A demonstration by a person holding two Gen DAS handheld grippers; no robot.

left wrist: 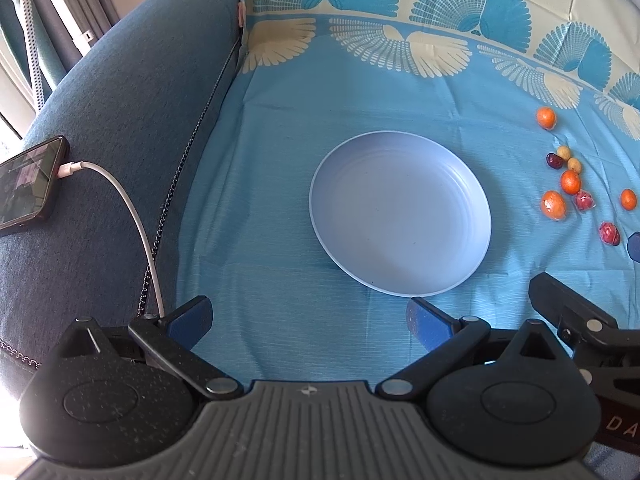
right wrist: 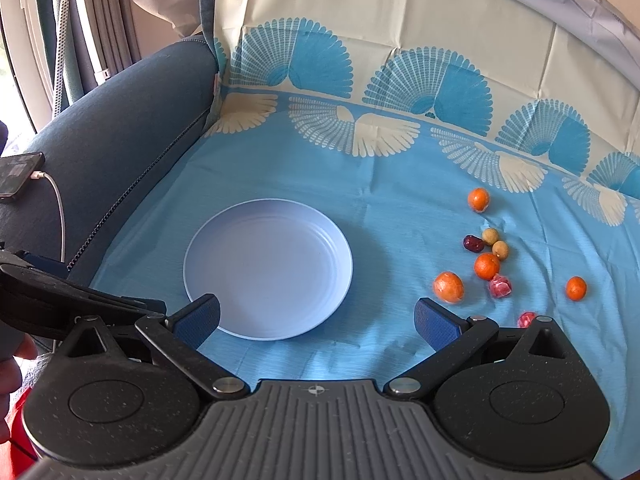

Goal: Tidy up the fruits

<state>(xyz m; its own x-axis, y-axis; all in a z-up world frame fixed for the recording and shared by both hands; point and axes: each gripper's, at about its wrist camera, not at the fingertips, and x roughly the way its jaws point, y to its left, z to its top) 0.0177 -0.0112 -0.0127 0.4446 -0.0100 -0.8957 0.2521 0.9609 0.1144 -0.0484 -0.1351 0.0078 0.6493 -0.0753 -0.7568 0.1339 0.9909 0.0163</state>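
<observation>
**Both tools open over an empty plate, fruit off to the right**

Left tool [left wrist: 310, 320] fills the bottom of its view, its blue-padded fingers spread wide with nothing between them. Right tool [right wrist: 318, 320] stands the same way, fingers apart and gripping nothing.

Just ahead of both tools lies a pale blue plate [left wrist: 400, 216] with nothing on it. It rests on a blue cloth [left wrist: 280, 160] printed with cream and blue fans.

Ahead and to the right of each tool, well apart from the plate, small fruits are scattered on the cloth: four oranges, one of them [right wrist: 449, 287] nearest the plate; two tan round fruits [right wrist: 490, 236] touching each other; a dark red fruit [right wrist: 473, 243] just beside them; and two pink-red pieces [right wrist: 500, 285].

Left of the left tool, a phone [left wrist: 28, 188] with a white cable [left wrist: 132, 216] plugged in lies on a blue sofa arm [left wrist: 120, 100].
</observation>
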